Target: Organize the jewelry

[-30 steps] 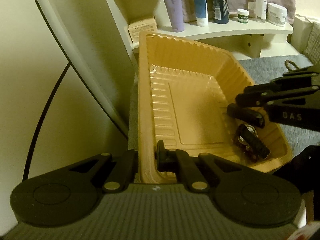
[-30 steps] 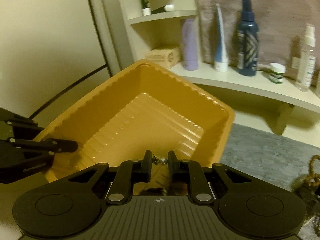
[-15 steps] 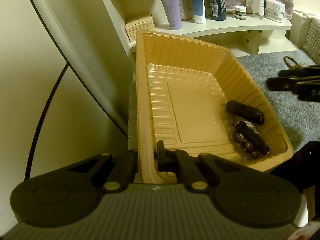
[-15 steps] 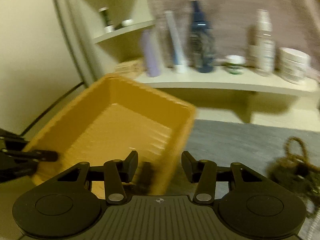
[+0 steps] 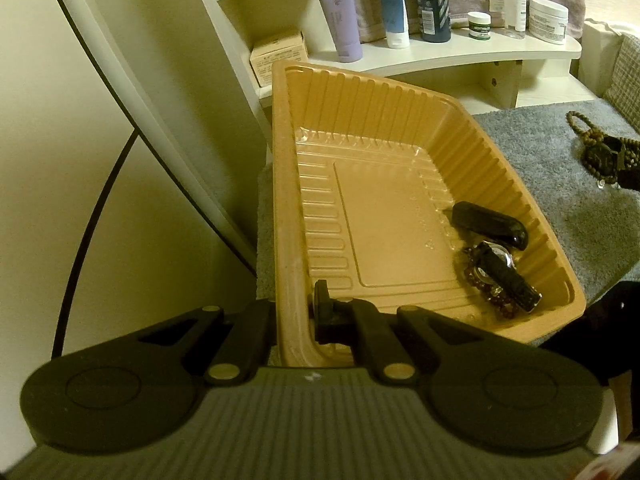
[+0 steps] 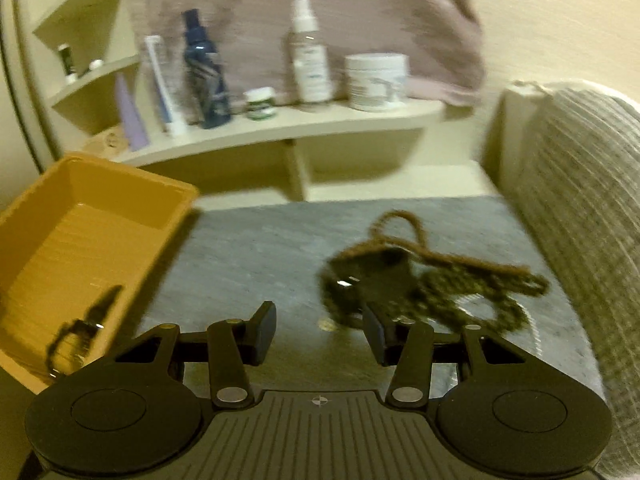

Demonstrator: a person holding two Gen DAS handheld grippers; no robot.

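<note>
My left gripper [image 5: 294, 320] is shut on the near left wall of the tan plastic tray [image 5: 286, 200], one finger outside and one inside. In the tray's near right corner lie a black watch with a beaded bracelet [image 5: 498, 276] and a dark oblong piece [image 5: 488, 226]. My right gripper [image 6: 320, 334] is open and empty, low over the grey mat [image 6: 260, 256]. Just ahead and right of it lies a blurred heap of brown bead strings and a dark watch [image 6: 420, 284]. The heap also shows in the left wrist view [image 5: 604, 154]. The tray also shows in the right wrist view [image 6: 168, 216].
A white shelf [image 5: 460, 50] behind the tray holds tubes, bottles and jars [image 5: 428, 0]. A small cardboard box [image 5: 278, 56] stands at its left end. A ribbed grey cushion [image 6: 580, 208] borders the mat on the right. A mirror frame [image 5: 132, 112] leans at the left.
My right gripper let go of the watch in the tray, opened wide and swung right out of the tray to the bead heap. My left gripper kept its hold on the tray wall.
</note>
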